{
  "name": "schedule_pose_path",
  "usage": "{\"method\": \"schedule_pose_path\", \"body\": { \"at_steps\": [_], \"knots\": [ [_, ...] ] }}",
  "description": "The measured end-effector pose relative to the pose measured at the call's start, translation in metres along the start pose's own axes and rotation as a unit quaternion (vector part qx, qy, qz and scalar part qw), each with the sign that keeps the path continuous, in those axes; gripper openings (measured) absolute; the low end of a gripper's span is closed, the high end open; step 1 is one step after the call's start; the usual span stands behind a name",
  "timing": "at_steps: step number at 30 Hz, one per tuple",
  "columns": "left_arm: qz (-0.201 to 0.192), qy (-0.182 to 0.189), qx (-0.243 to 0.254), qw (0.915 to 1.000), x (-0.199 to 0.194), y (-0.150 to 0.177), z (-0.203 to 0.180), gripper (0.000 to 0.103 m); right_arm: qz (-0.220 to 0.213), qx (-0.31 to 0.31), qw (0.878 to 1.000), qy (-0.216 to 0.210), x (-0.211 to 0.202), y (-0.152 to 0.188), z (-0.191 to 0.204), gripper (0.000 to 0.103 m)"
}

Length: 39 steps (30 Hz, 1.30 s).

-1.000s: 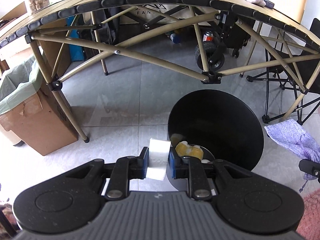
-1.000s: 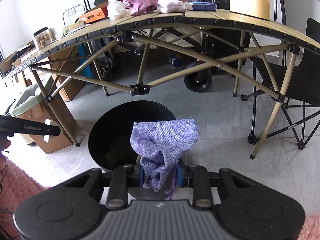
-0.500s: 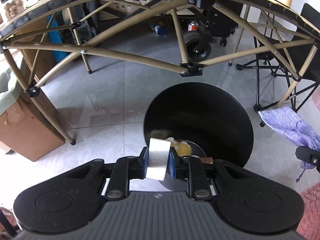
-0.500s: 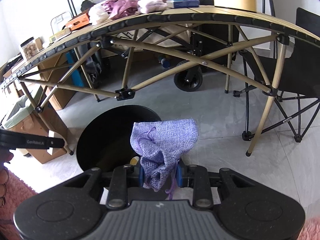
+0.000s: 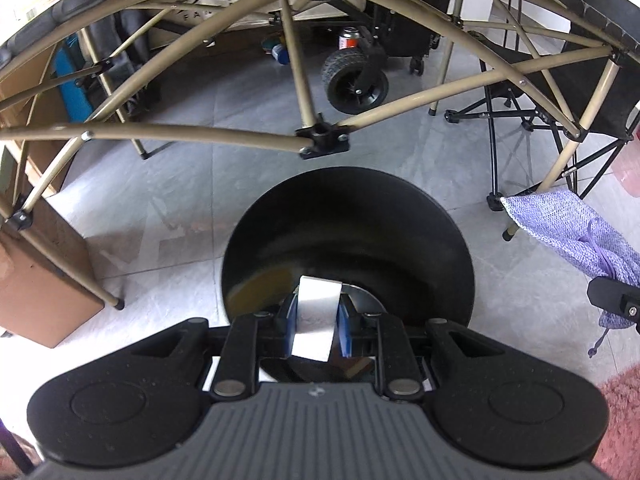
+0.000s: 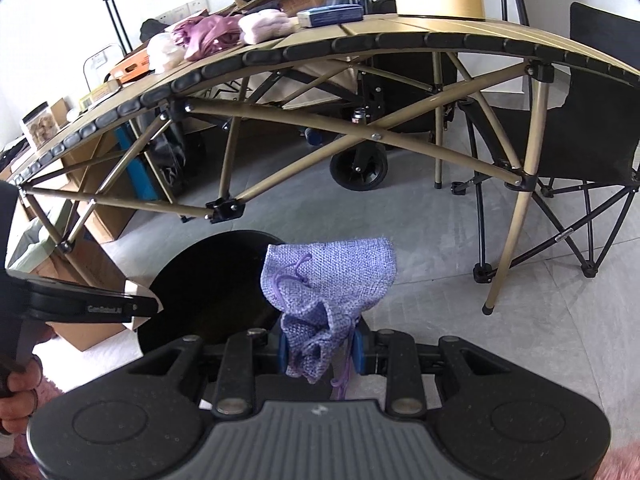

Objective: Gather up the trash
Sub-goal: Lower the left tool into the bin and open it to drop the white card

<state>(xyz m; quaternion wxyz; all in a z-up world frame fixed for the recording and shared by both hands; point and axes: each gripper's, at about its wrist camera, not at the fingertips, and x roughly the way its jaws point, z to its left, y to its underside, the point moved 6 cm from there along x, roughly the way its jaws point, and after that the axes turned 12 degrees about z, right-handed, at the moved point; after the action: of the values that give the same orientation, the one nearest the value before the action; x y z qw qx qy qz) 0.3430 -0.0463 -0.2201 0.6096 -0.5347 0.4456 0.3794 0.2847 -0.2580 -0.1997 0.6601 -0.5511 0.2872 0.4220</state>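
The left hand-held gripper [image 5: 316, 322] is clenched on a white folded paper slip [image 5: 315, 322], held over the open black trash bin [image 5: 400, 216] on the floor. The slip looks light and flimsy, likely to flutter when freed. The right hand-held gripper [image 6: 320, 354] grasps a soft purple drawstring pouch [image 6: 326, 280] by its bunched neck, beside the bin.

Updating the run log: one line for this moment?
left gripper: shut on white paper piece, over black bin | right gripper: shut on purple pouch, beside bin
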Motion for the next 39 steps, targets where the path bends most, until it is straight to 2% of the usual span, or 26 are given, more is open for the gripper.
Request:
{"method": "schedule_pose_path", "body": {
  "at_steps": [12,25,35,36,37,38,39],
  "knots": [
    [0.015,0.014,0.014,0.9997,0.020,-0.020,-0.024,0.021,-0.003,0.003,1.000,0.011,0.013,-0.019,-0.008,0.028],
    [0.056,0.019,-0.006,0.9982,0.050,-0.035,-0.032,0.021,0.010,0.013,1.000,0.020,0.028,-0.024,-0.017,0.028],
    [0.068,0.017,-0.012,0.9975,0.056,-0.036,-0.033,0.022,0.012,0.012,1.000,0.020,0.030,-0.025,-0.017,0.028],
    [0.069,0.014,-0.014,0.9974,0.056,-0.036,-0.032,0.023,0.012,0.012,1.000,0.020,0.030,-0.025,-0.017,0.028],
    [0.070,0.012,-0.014,0.9973,0.056,-0.036,-0.032,0.031,0.012,0.012,1.000,0.020,0.030,-0.025,-0.017,0.028],
    [0.071,0.011,-0.016,0.9973,0.056,-0.036,-0.032,0.048,0.012,0.012,1.000,0.020,0.030,-0.025,-0.017,0.028],
    [0.072,0.009,-0.018,0.9972,0.056,-0.035,-0.032,0.060,0.012,0.012,1.000,0.021,0.030,-0.025,-0.017,0.028]
  ]
}}
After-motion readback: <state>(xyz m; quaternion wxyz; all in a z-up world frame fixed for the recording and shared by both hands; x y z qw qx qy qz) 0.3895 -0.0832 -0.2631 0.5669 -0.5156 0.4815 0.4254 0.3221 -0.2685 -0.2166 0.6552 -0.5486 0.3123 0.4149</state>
